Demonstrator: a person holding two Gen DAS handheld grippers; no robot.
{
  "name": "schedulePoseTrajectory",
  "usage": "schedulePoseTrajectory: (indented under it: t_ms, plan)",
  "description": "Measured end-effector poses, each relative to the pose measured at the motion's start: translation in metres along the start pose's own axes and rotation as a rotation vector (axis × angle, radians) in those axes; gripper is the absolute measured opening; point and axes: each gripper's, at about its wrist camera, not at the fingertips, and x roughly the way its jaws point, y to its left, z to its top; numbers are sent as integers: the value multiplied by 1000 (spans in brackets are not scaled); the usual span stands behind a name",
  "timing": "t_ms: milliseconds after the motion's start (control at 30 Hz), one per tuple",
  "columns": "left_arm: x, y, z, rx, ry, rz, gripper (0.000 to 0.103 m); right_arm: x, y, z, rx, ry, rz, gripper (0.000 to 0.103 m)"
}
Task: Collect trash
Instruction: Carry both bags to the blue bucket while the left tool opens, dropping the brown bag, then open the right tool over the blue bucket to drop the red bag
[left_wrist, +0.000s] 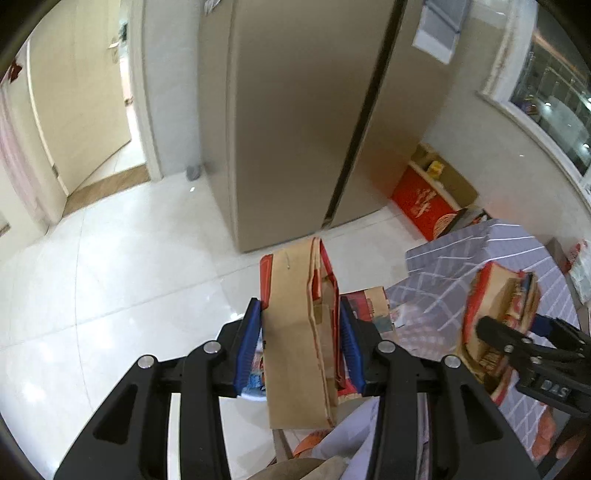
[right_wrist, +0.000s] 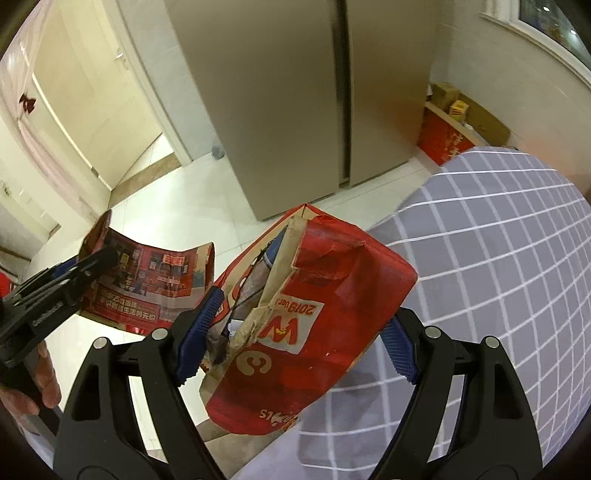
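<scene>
My left gripper (left_wrist: 301, 314) is shut on a flattened brown and red paper bag (left_wrist: 299, 332), held edge-on above the floor. The same bag shows in the right wrist view (right_wrist: 155, 280) as a printed red sheet, with the left gripper (right_wrist: 105, 258) clamped on its left end. My right gripper (right_wrist: 299, 314) is shut on a crumpled red paper bag (right_wrist: 317, 314) with a torn brown lining and some trash inside. That bag also shows in the left wrist view (left_wrist: 498, 302), with the right gripper (left_wrist: 513, 325) on it.
A beige two-door fridge (left_wrist: 306, 122) stands ahead on a white tiled floor (left_wrist: 110, 277). A table with a grey checked cloth (right_wrist: 498, 258) is at the right. Red and brown cardboard boxes (left_wrist: 424, 199) sit by the wall under a window. An open doorway (left_wrist: 122, 110) is at the left.
</scene>
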Motion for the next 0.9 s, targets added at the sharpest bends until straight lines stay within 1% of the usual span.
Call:
schedulePoseTrajectory:
  t_ms: [67, 133, 167, 200, 300, 400, 567, 600, 733, 833, 900]
  plan:
    - [9, 9, -1, -17, 14, 22, 42, 5, 7, 0, -14, 10, 0, 79]
    - [21, 13, -2, 7, 29, 57, 47, 11, 11, 0, -20, 21, -1, 79]
    - [29, 12, -3, 15, 47, 77, 60, 15, 14, 0, -20, 30, 0, 79]
    - [34, 15, -6, 12, 61, 94, 69, 17, 16, 0, -21, 38, -1, 79]
    - [45, 26, -11, -20, 83, 91, 69, 28, 23, -4, -29, 62, -8, 79]
    - [47, 37, -19, -34, 99, 95, 69, 40, 33, -8, -47, 94, -15, 79]
    - [43, 66, -35, -76, 111, 124, 71, 66, 54, -14, -75, 152, -14, 79]
    - [42, 67, -36, -82, 112, 128, 71, 71, 60, -15, -85, 163, -11, 79]
    - [32, 94, -49, -123, 111, 166, 71, 87, 84, -16, -122, 198, 12, 79]
    - [24, 110, -54, -145, 110, 174, 72, 91, 99, -12, -147, 188, 34, 80]
    - [19, 116, -56, -152, 99, 185, 75, 91, 112, -8, -166, 166, 61, 85]
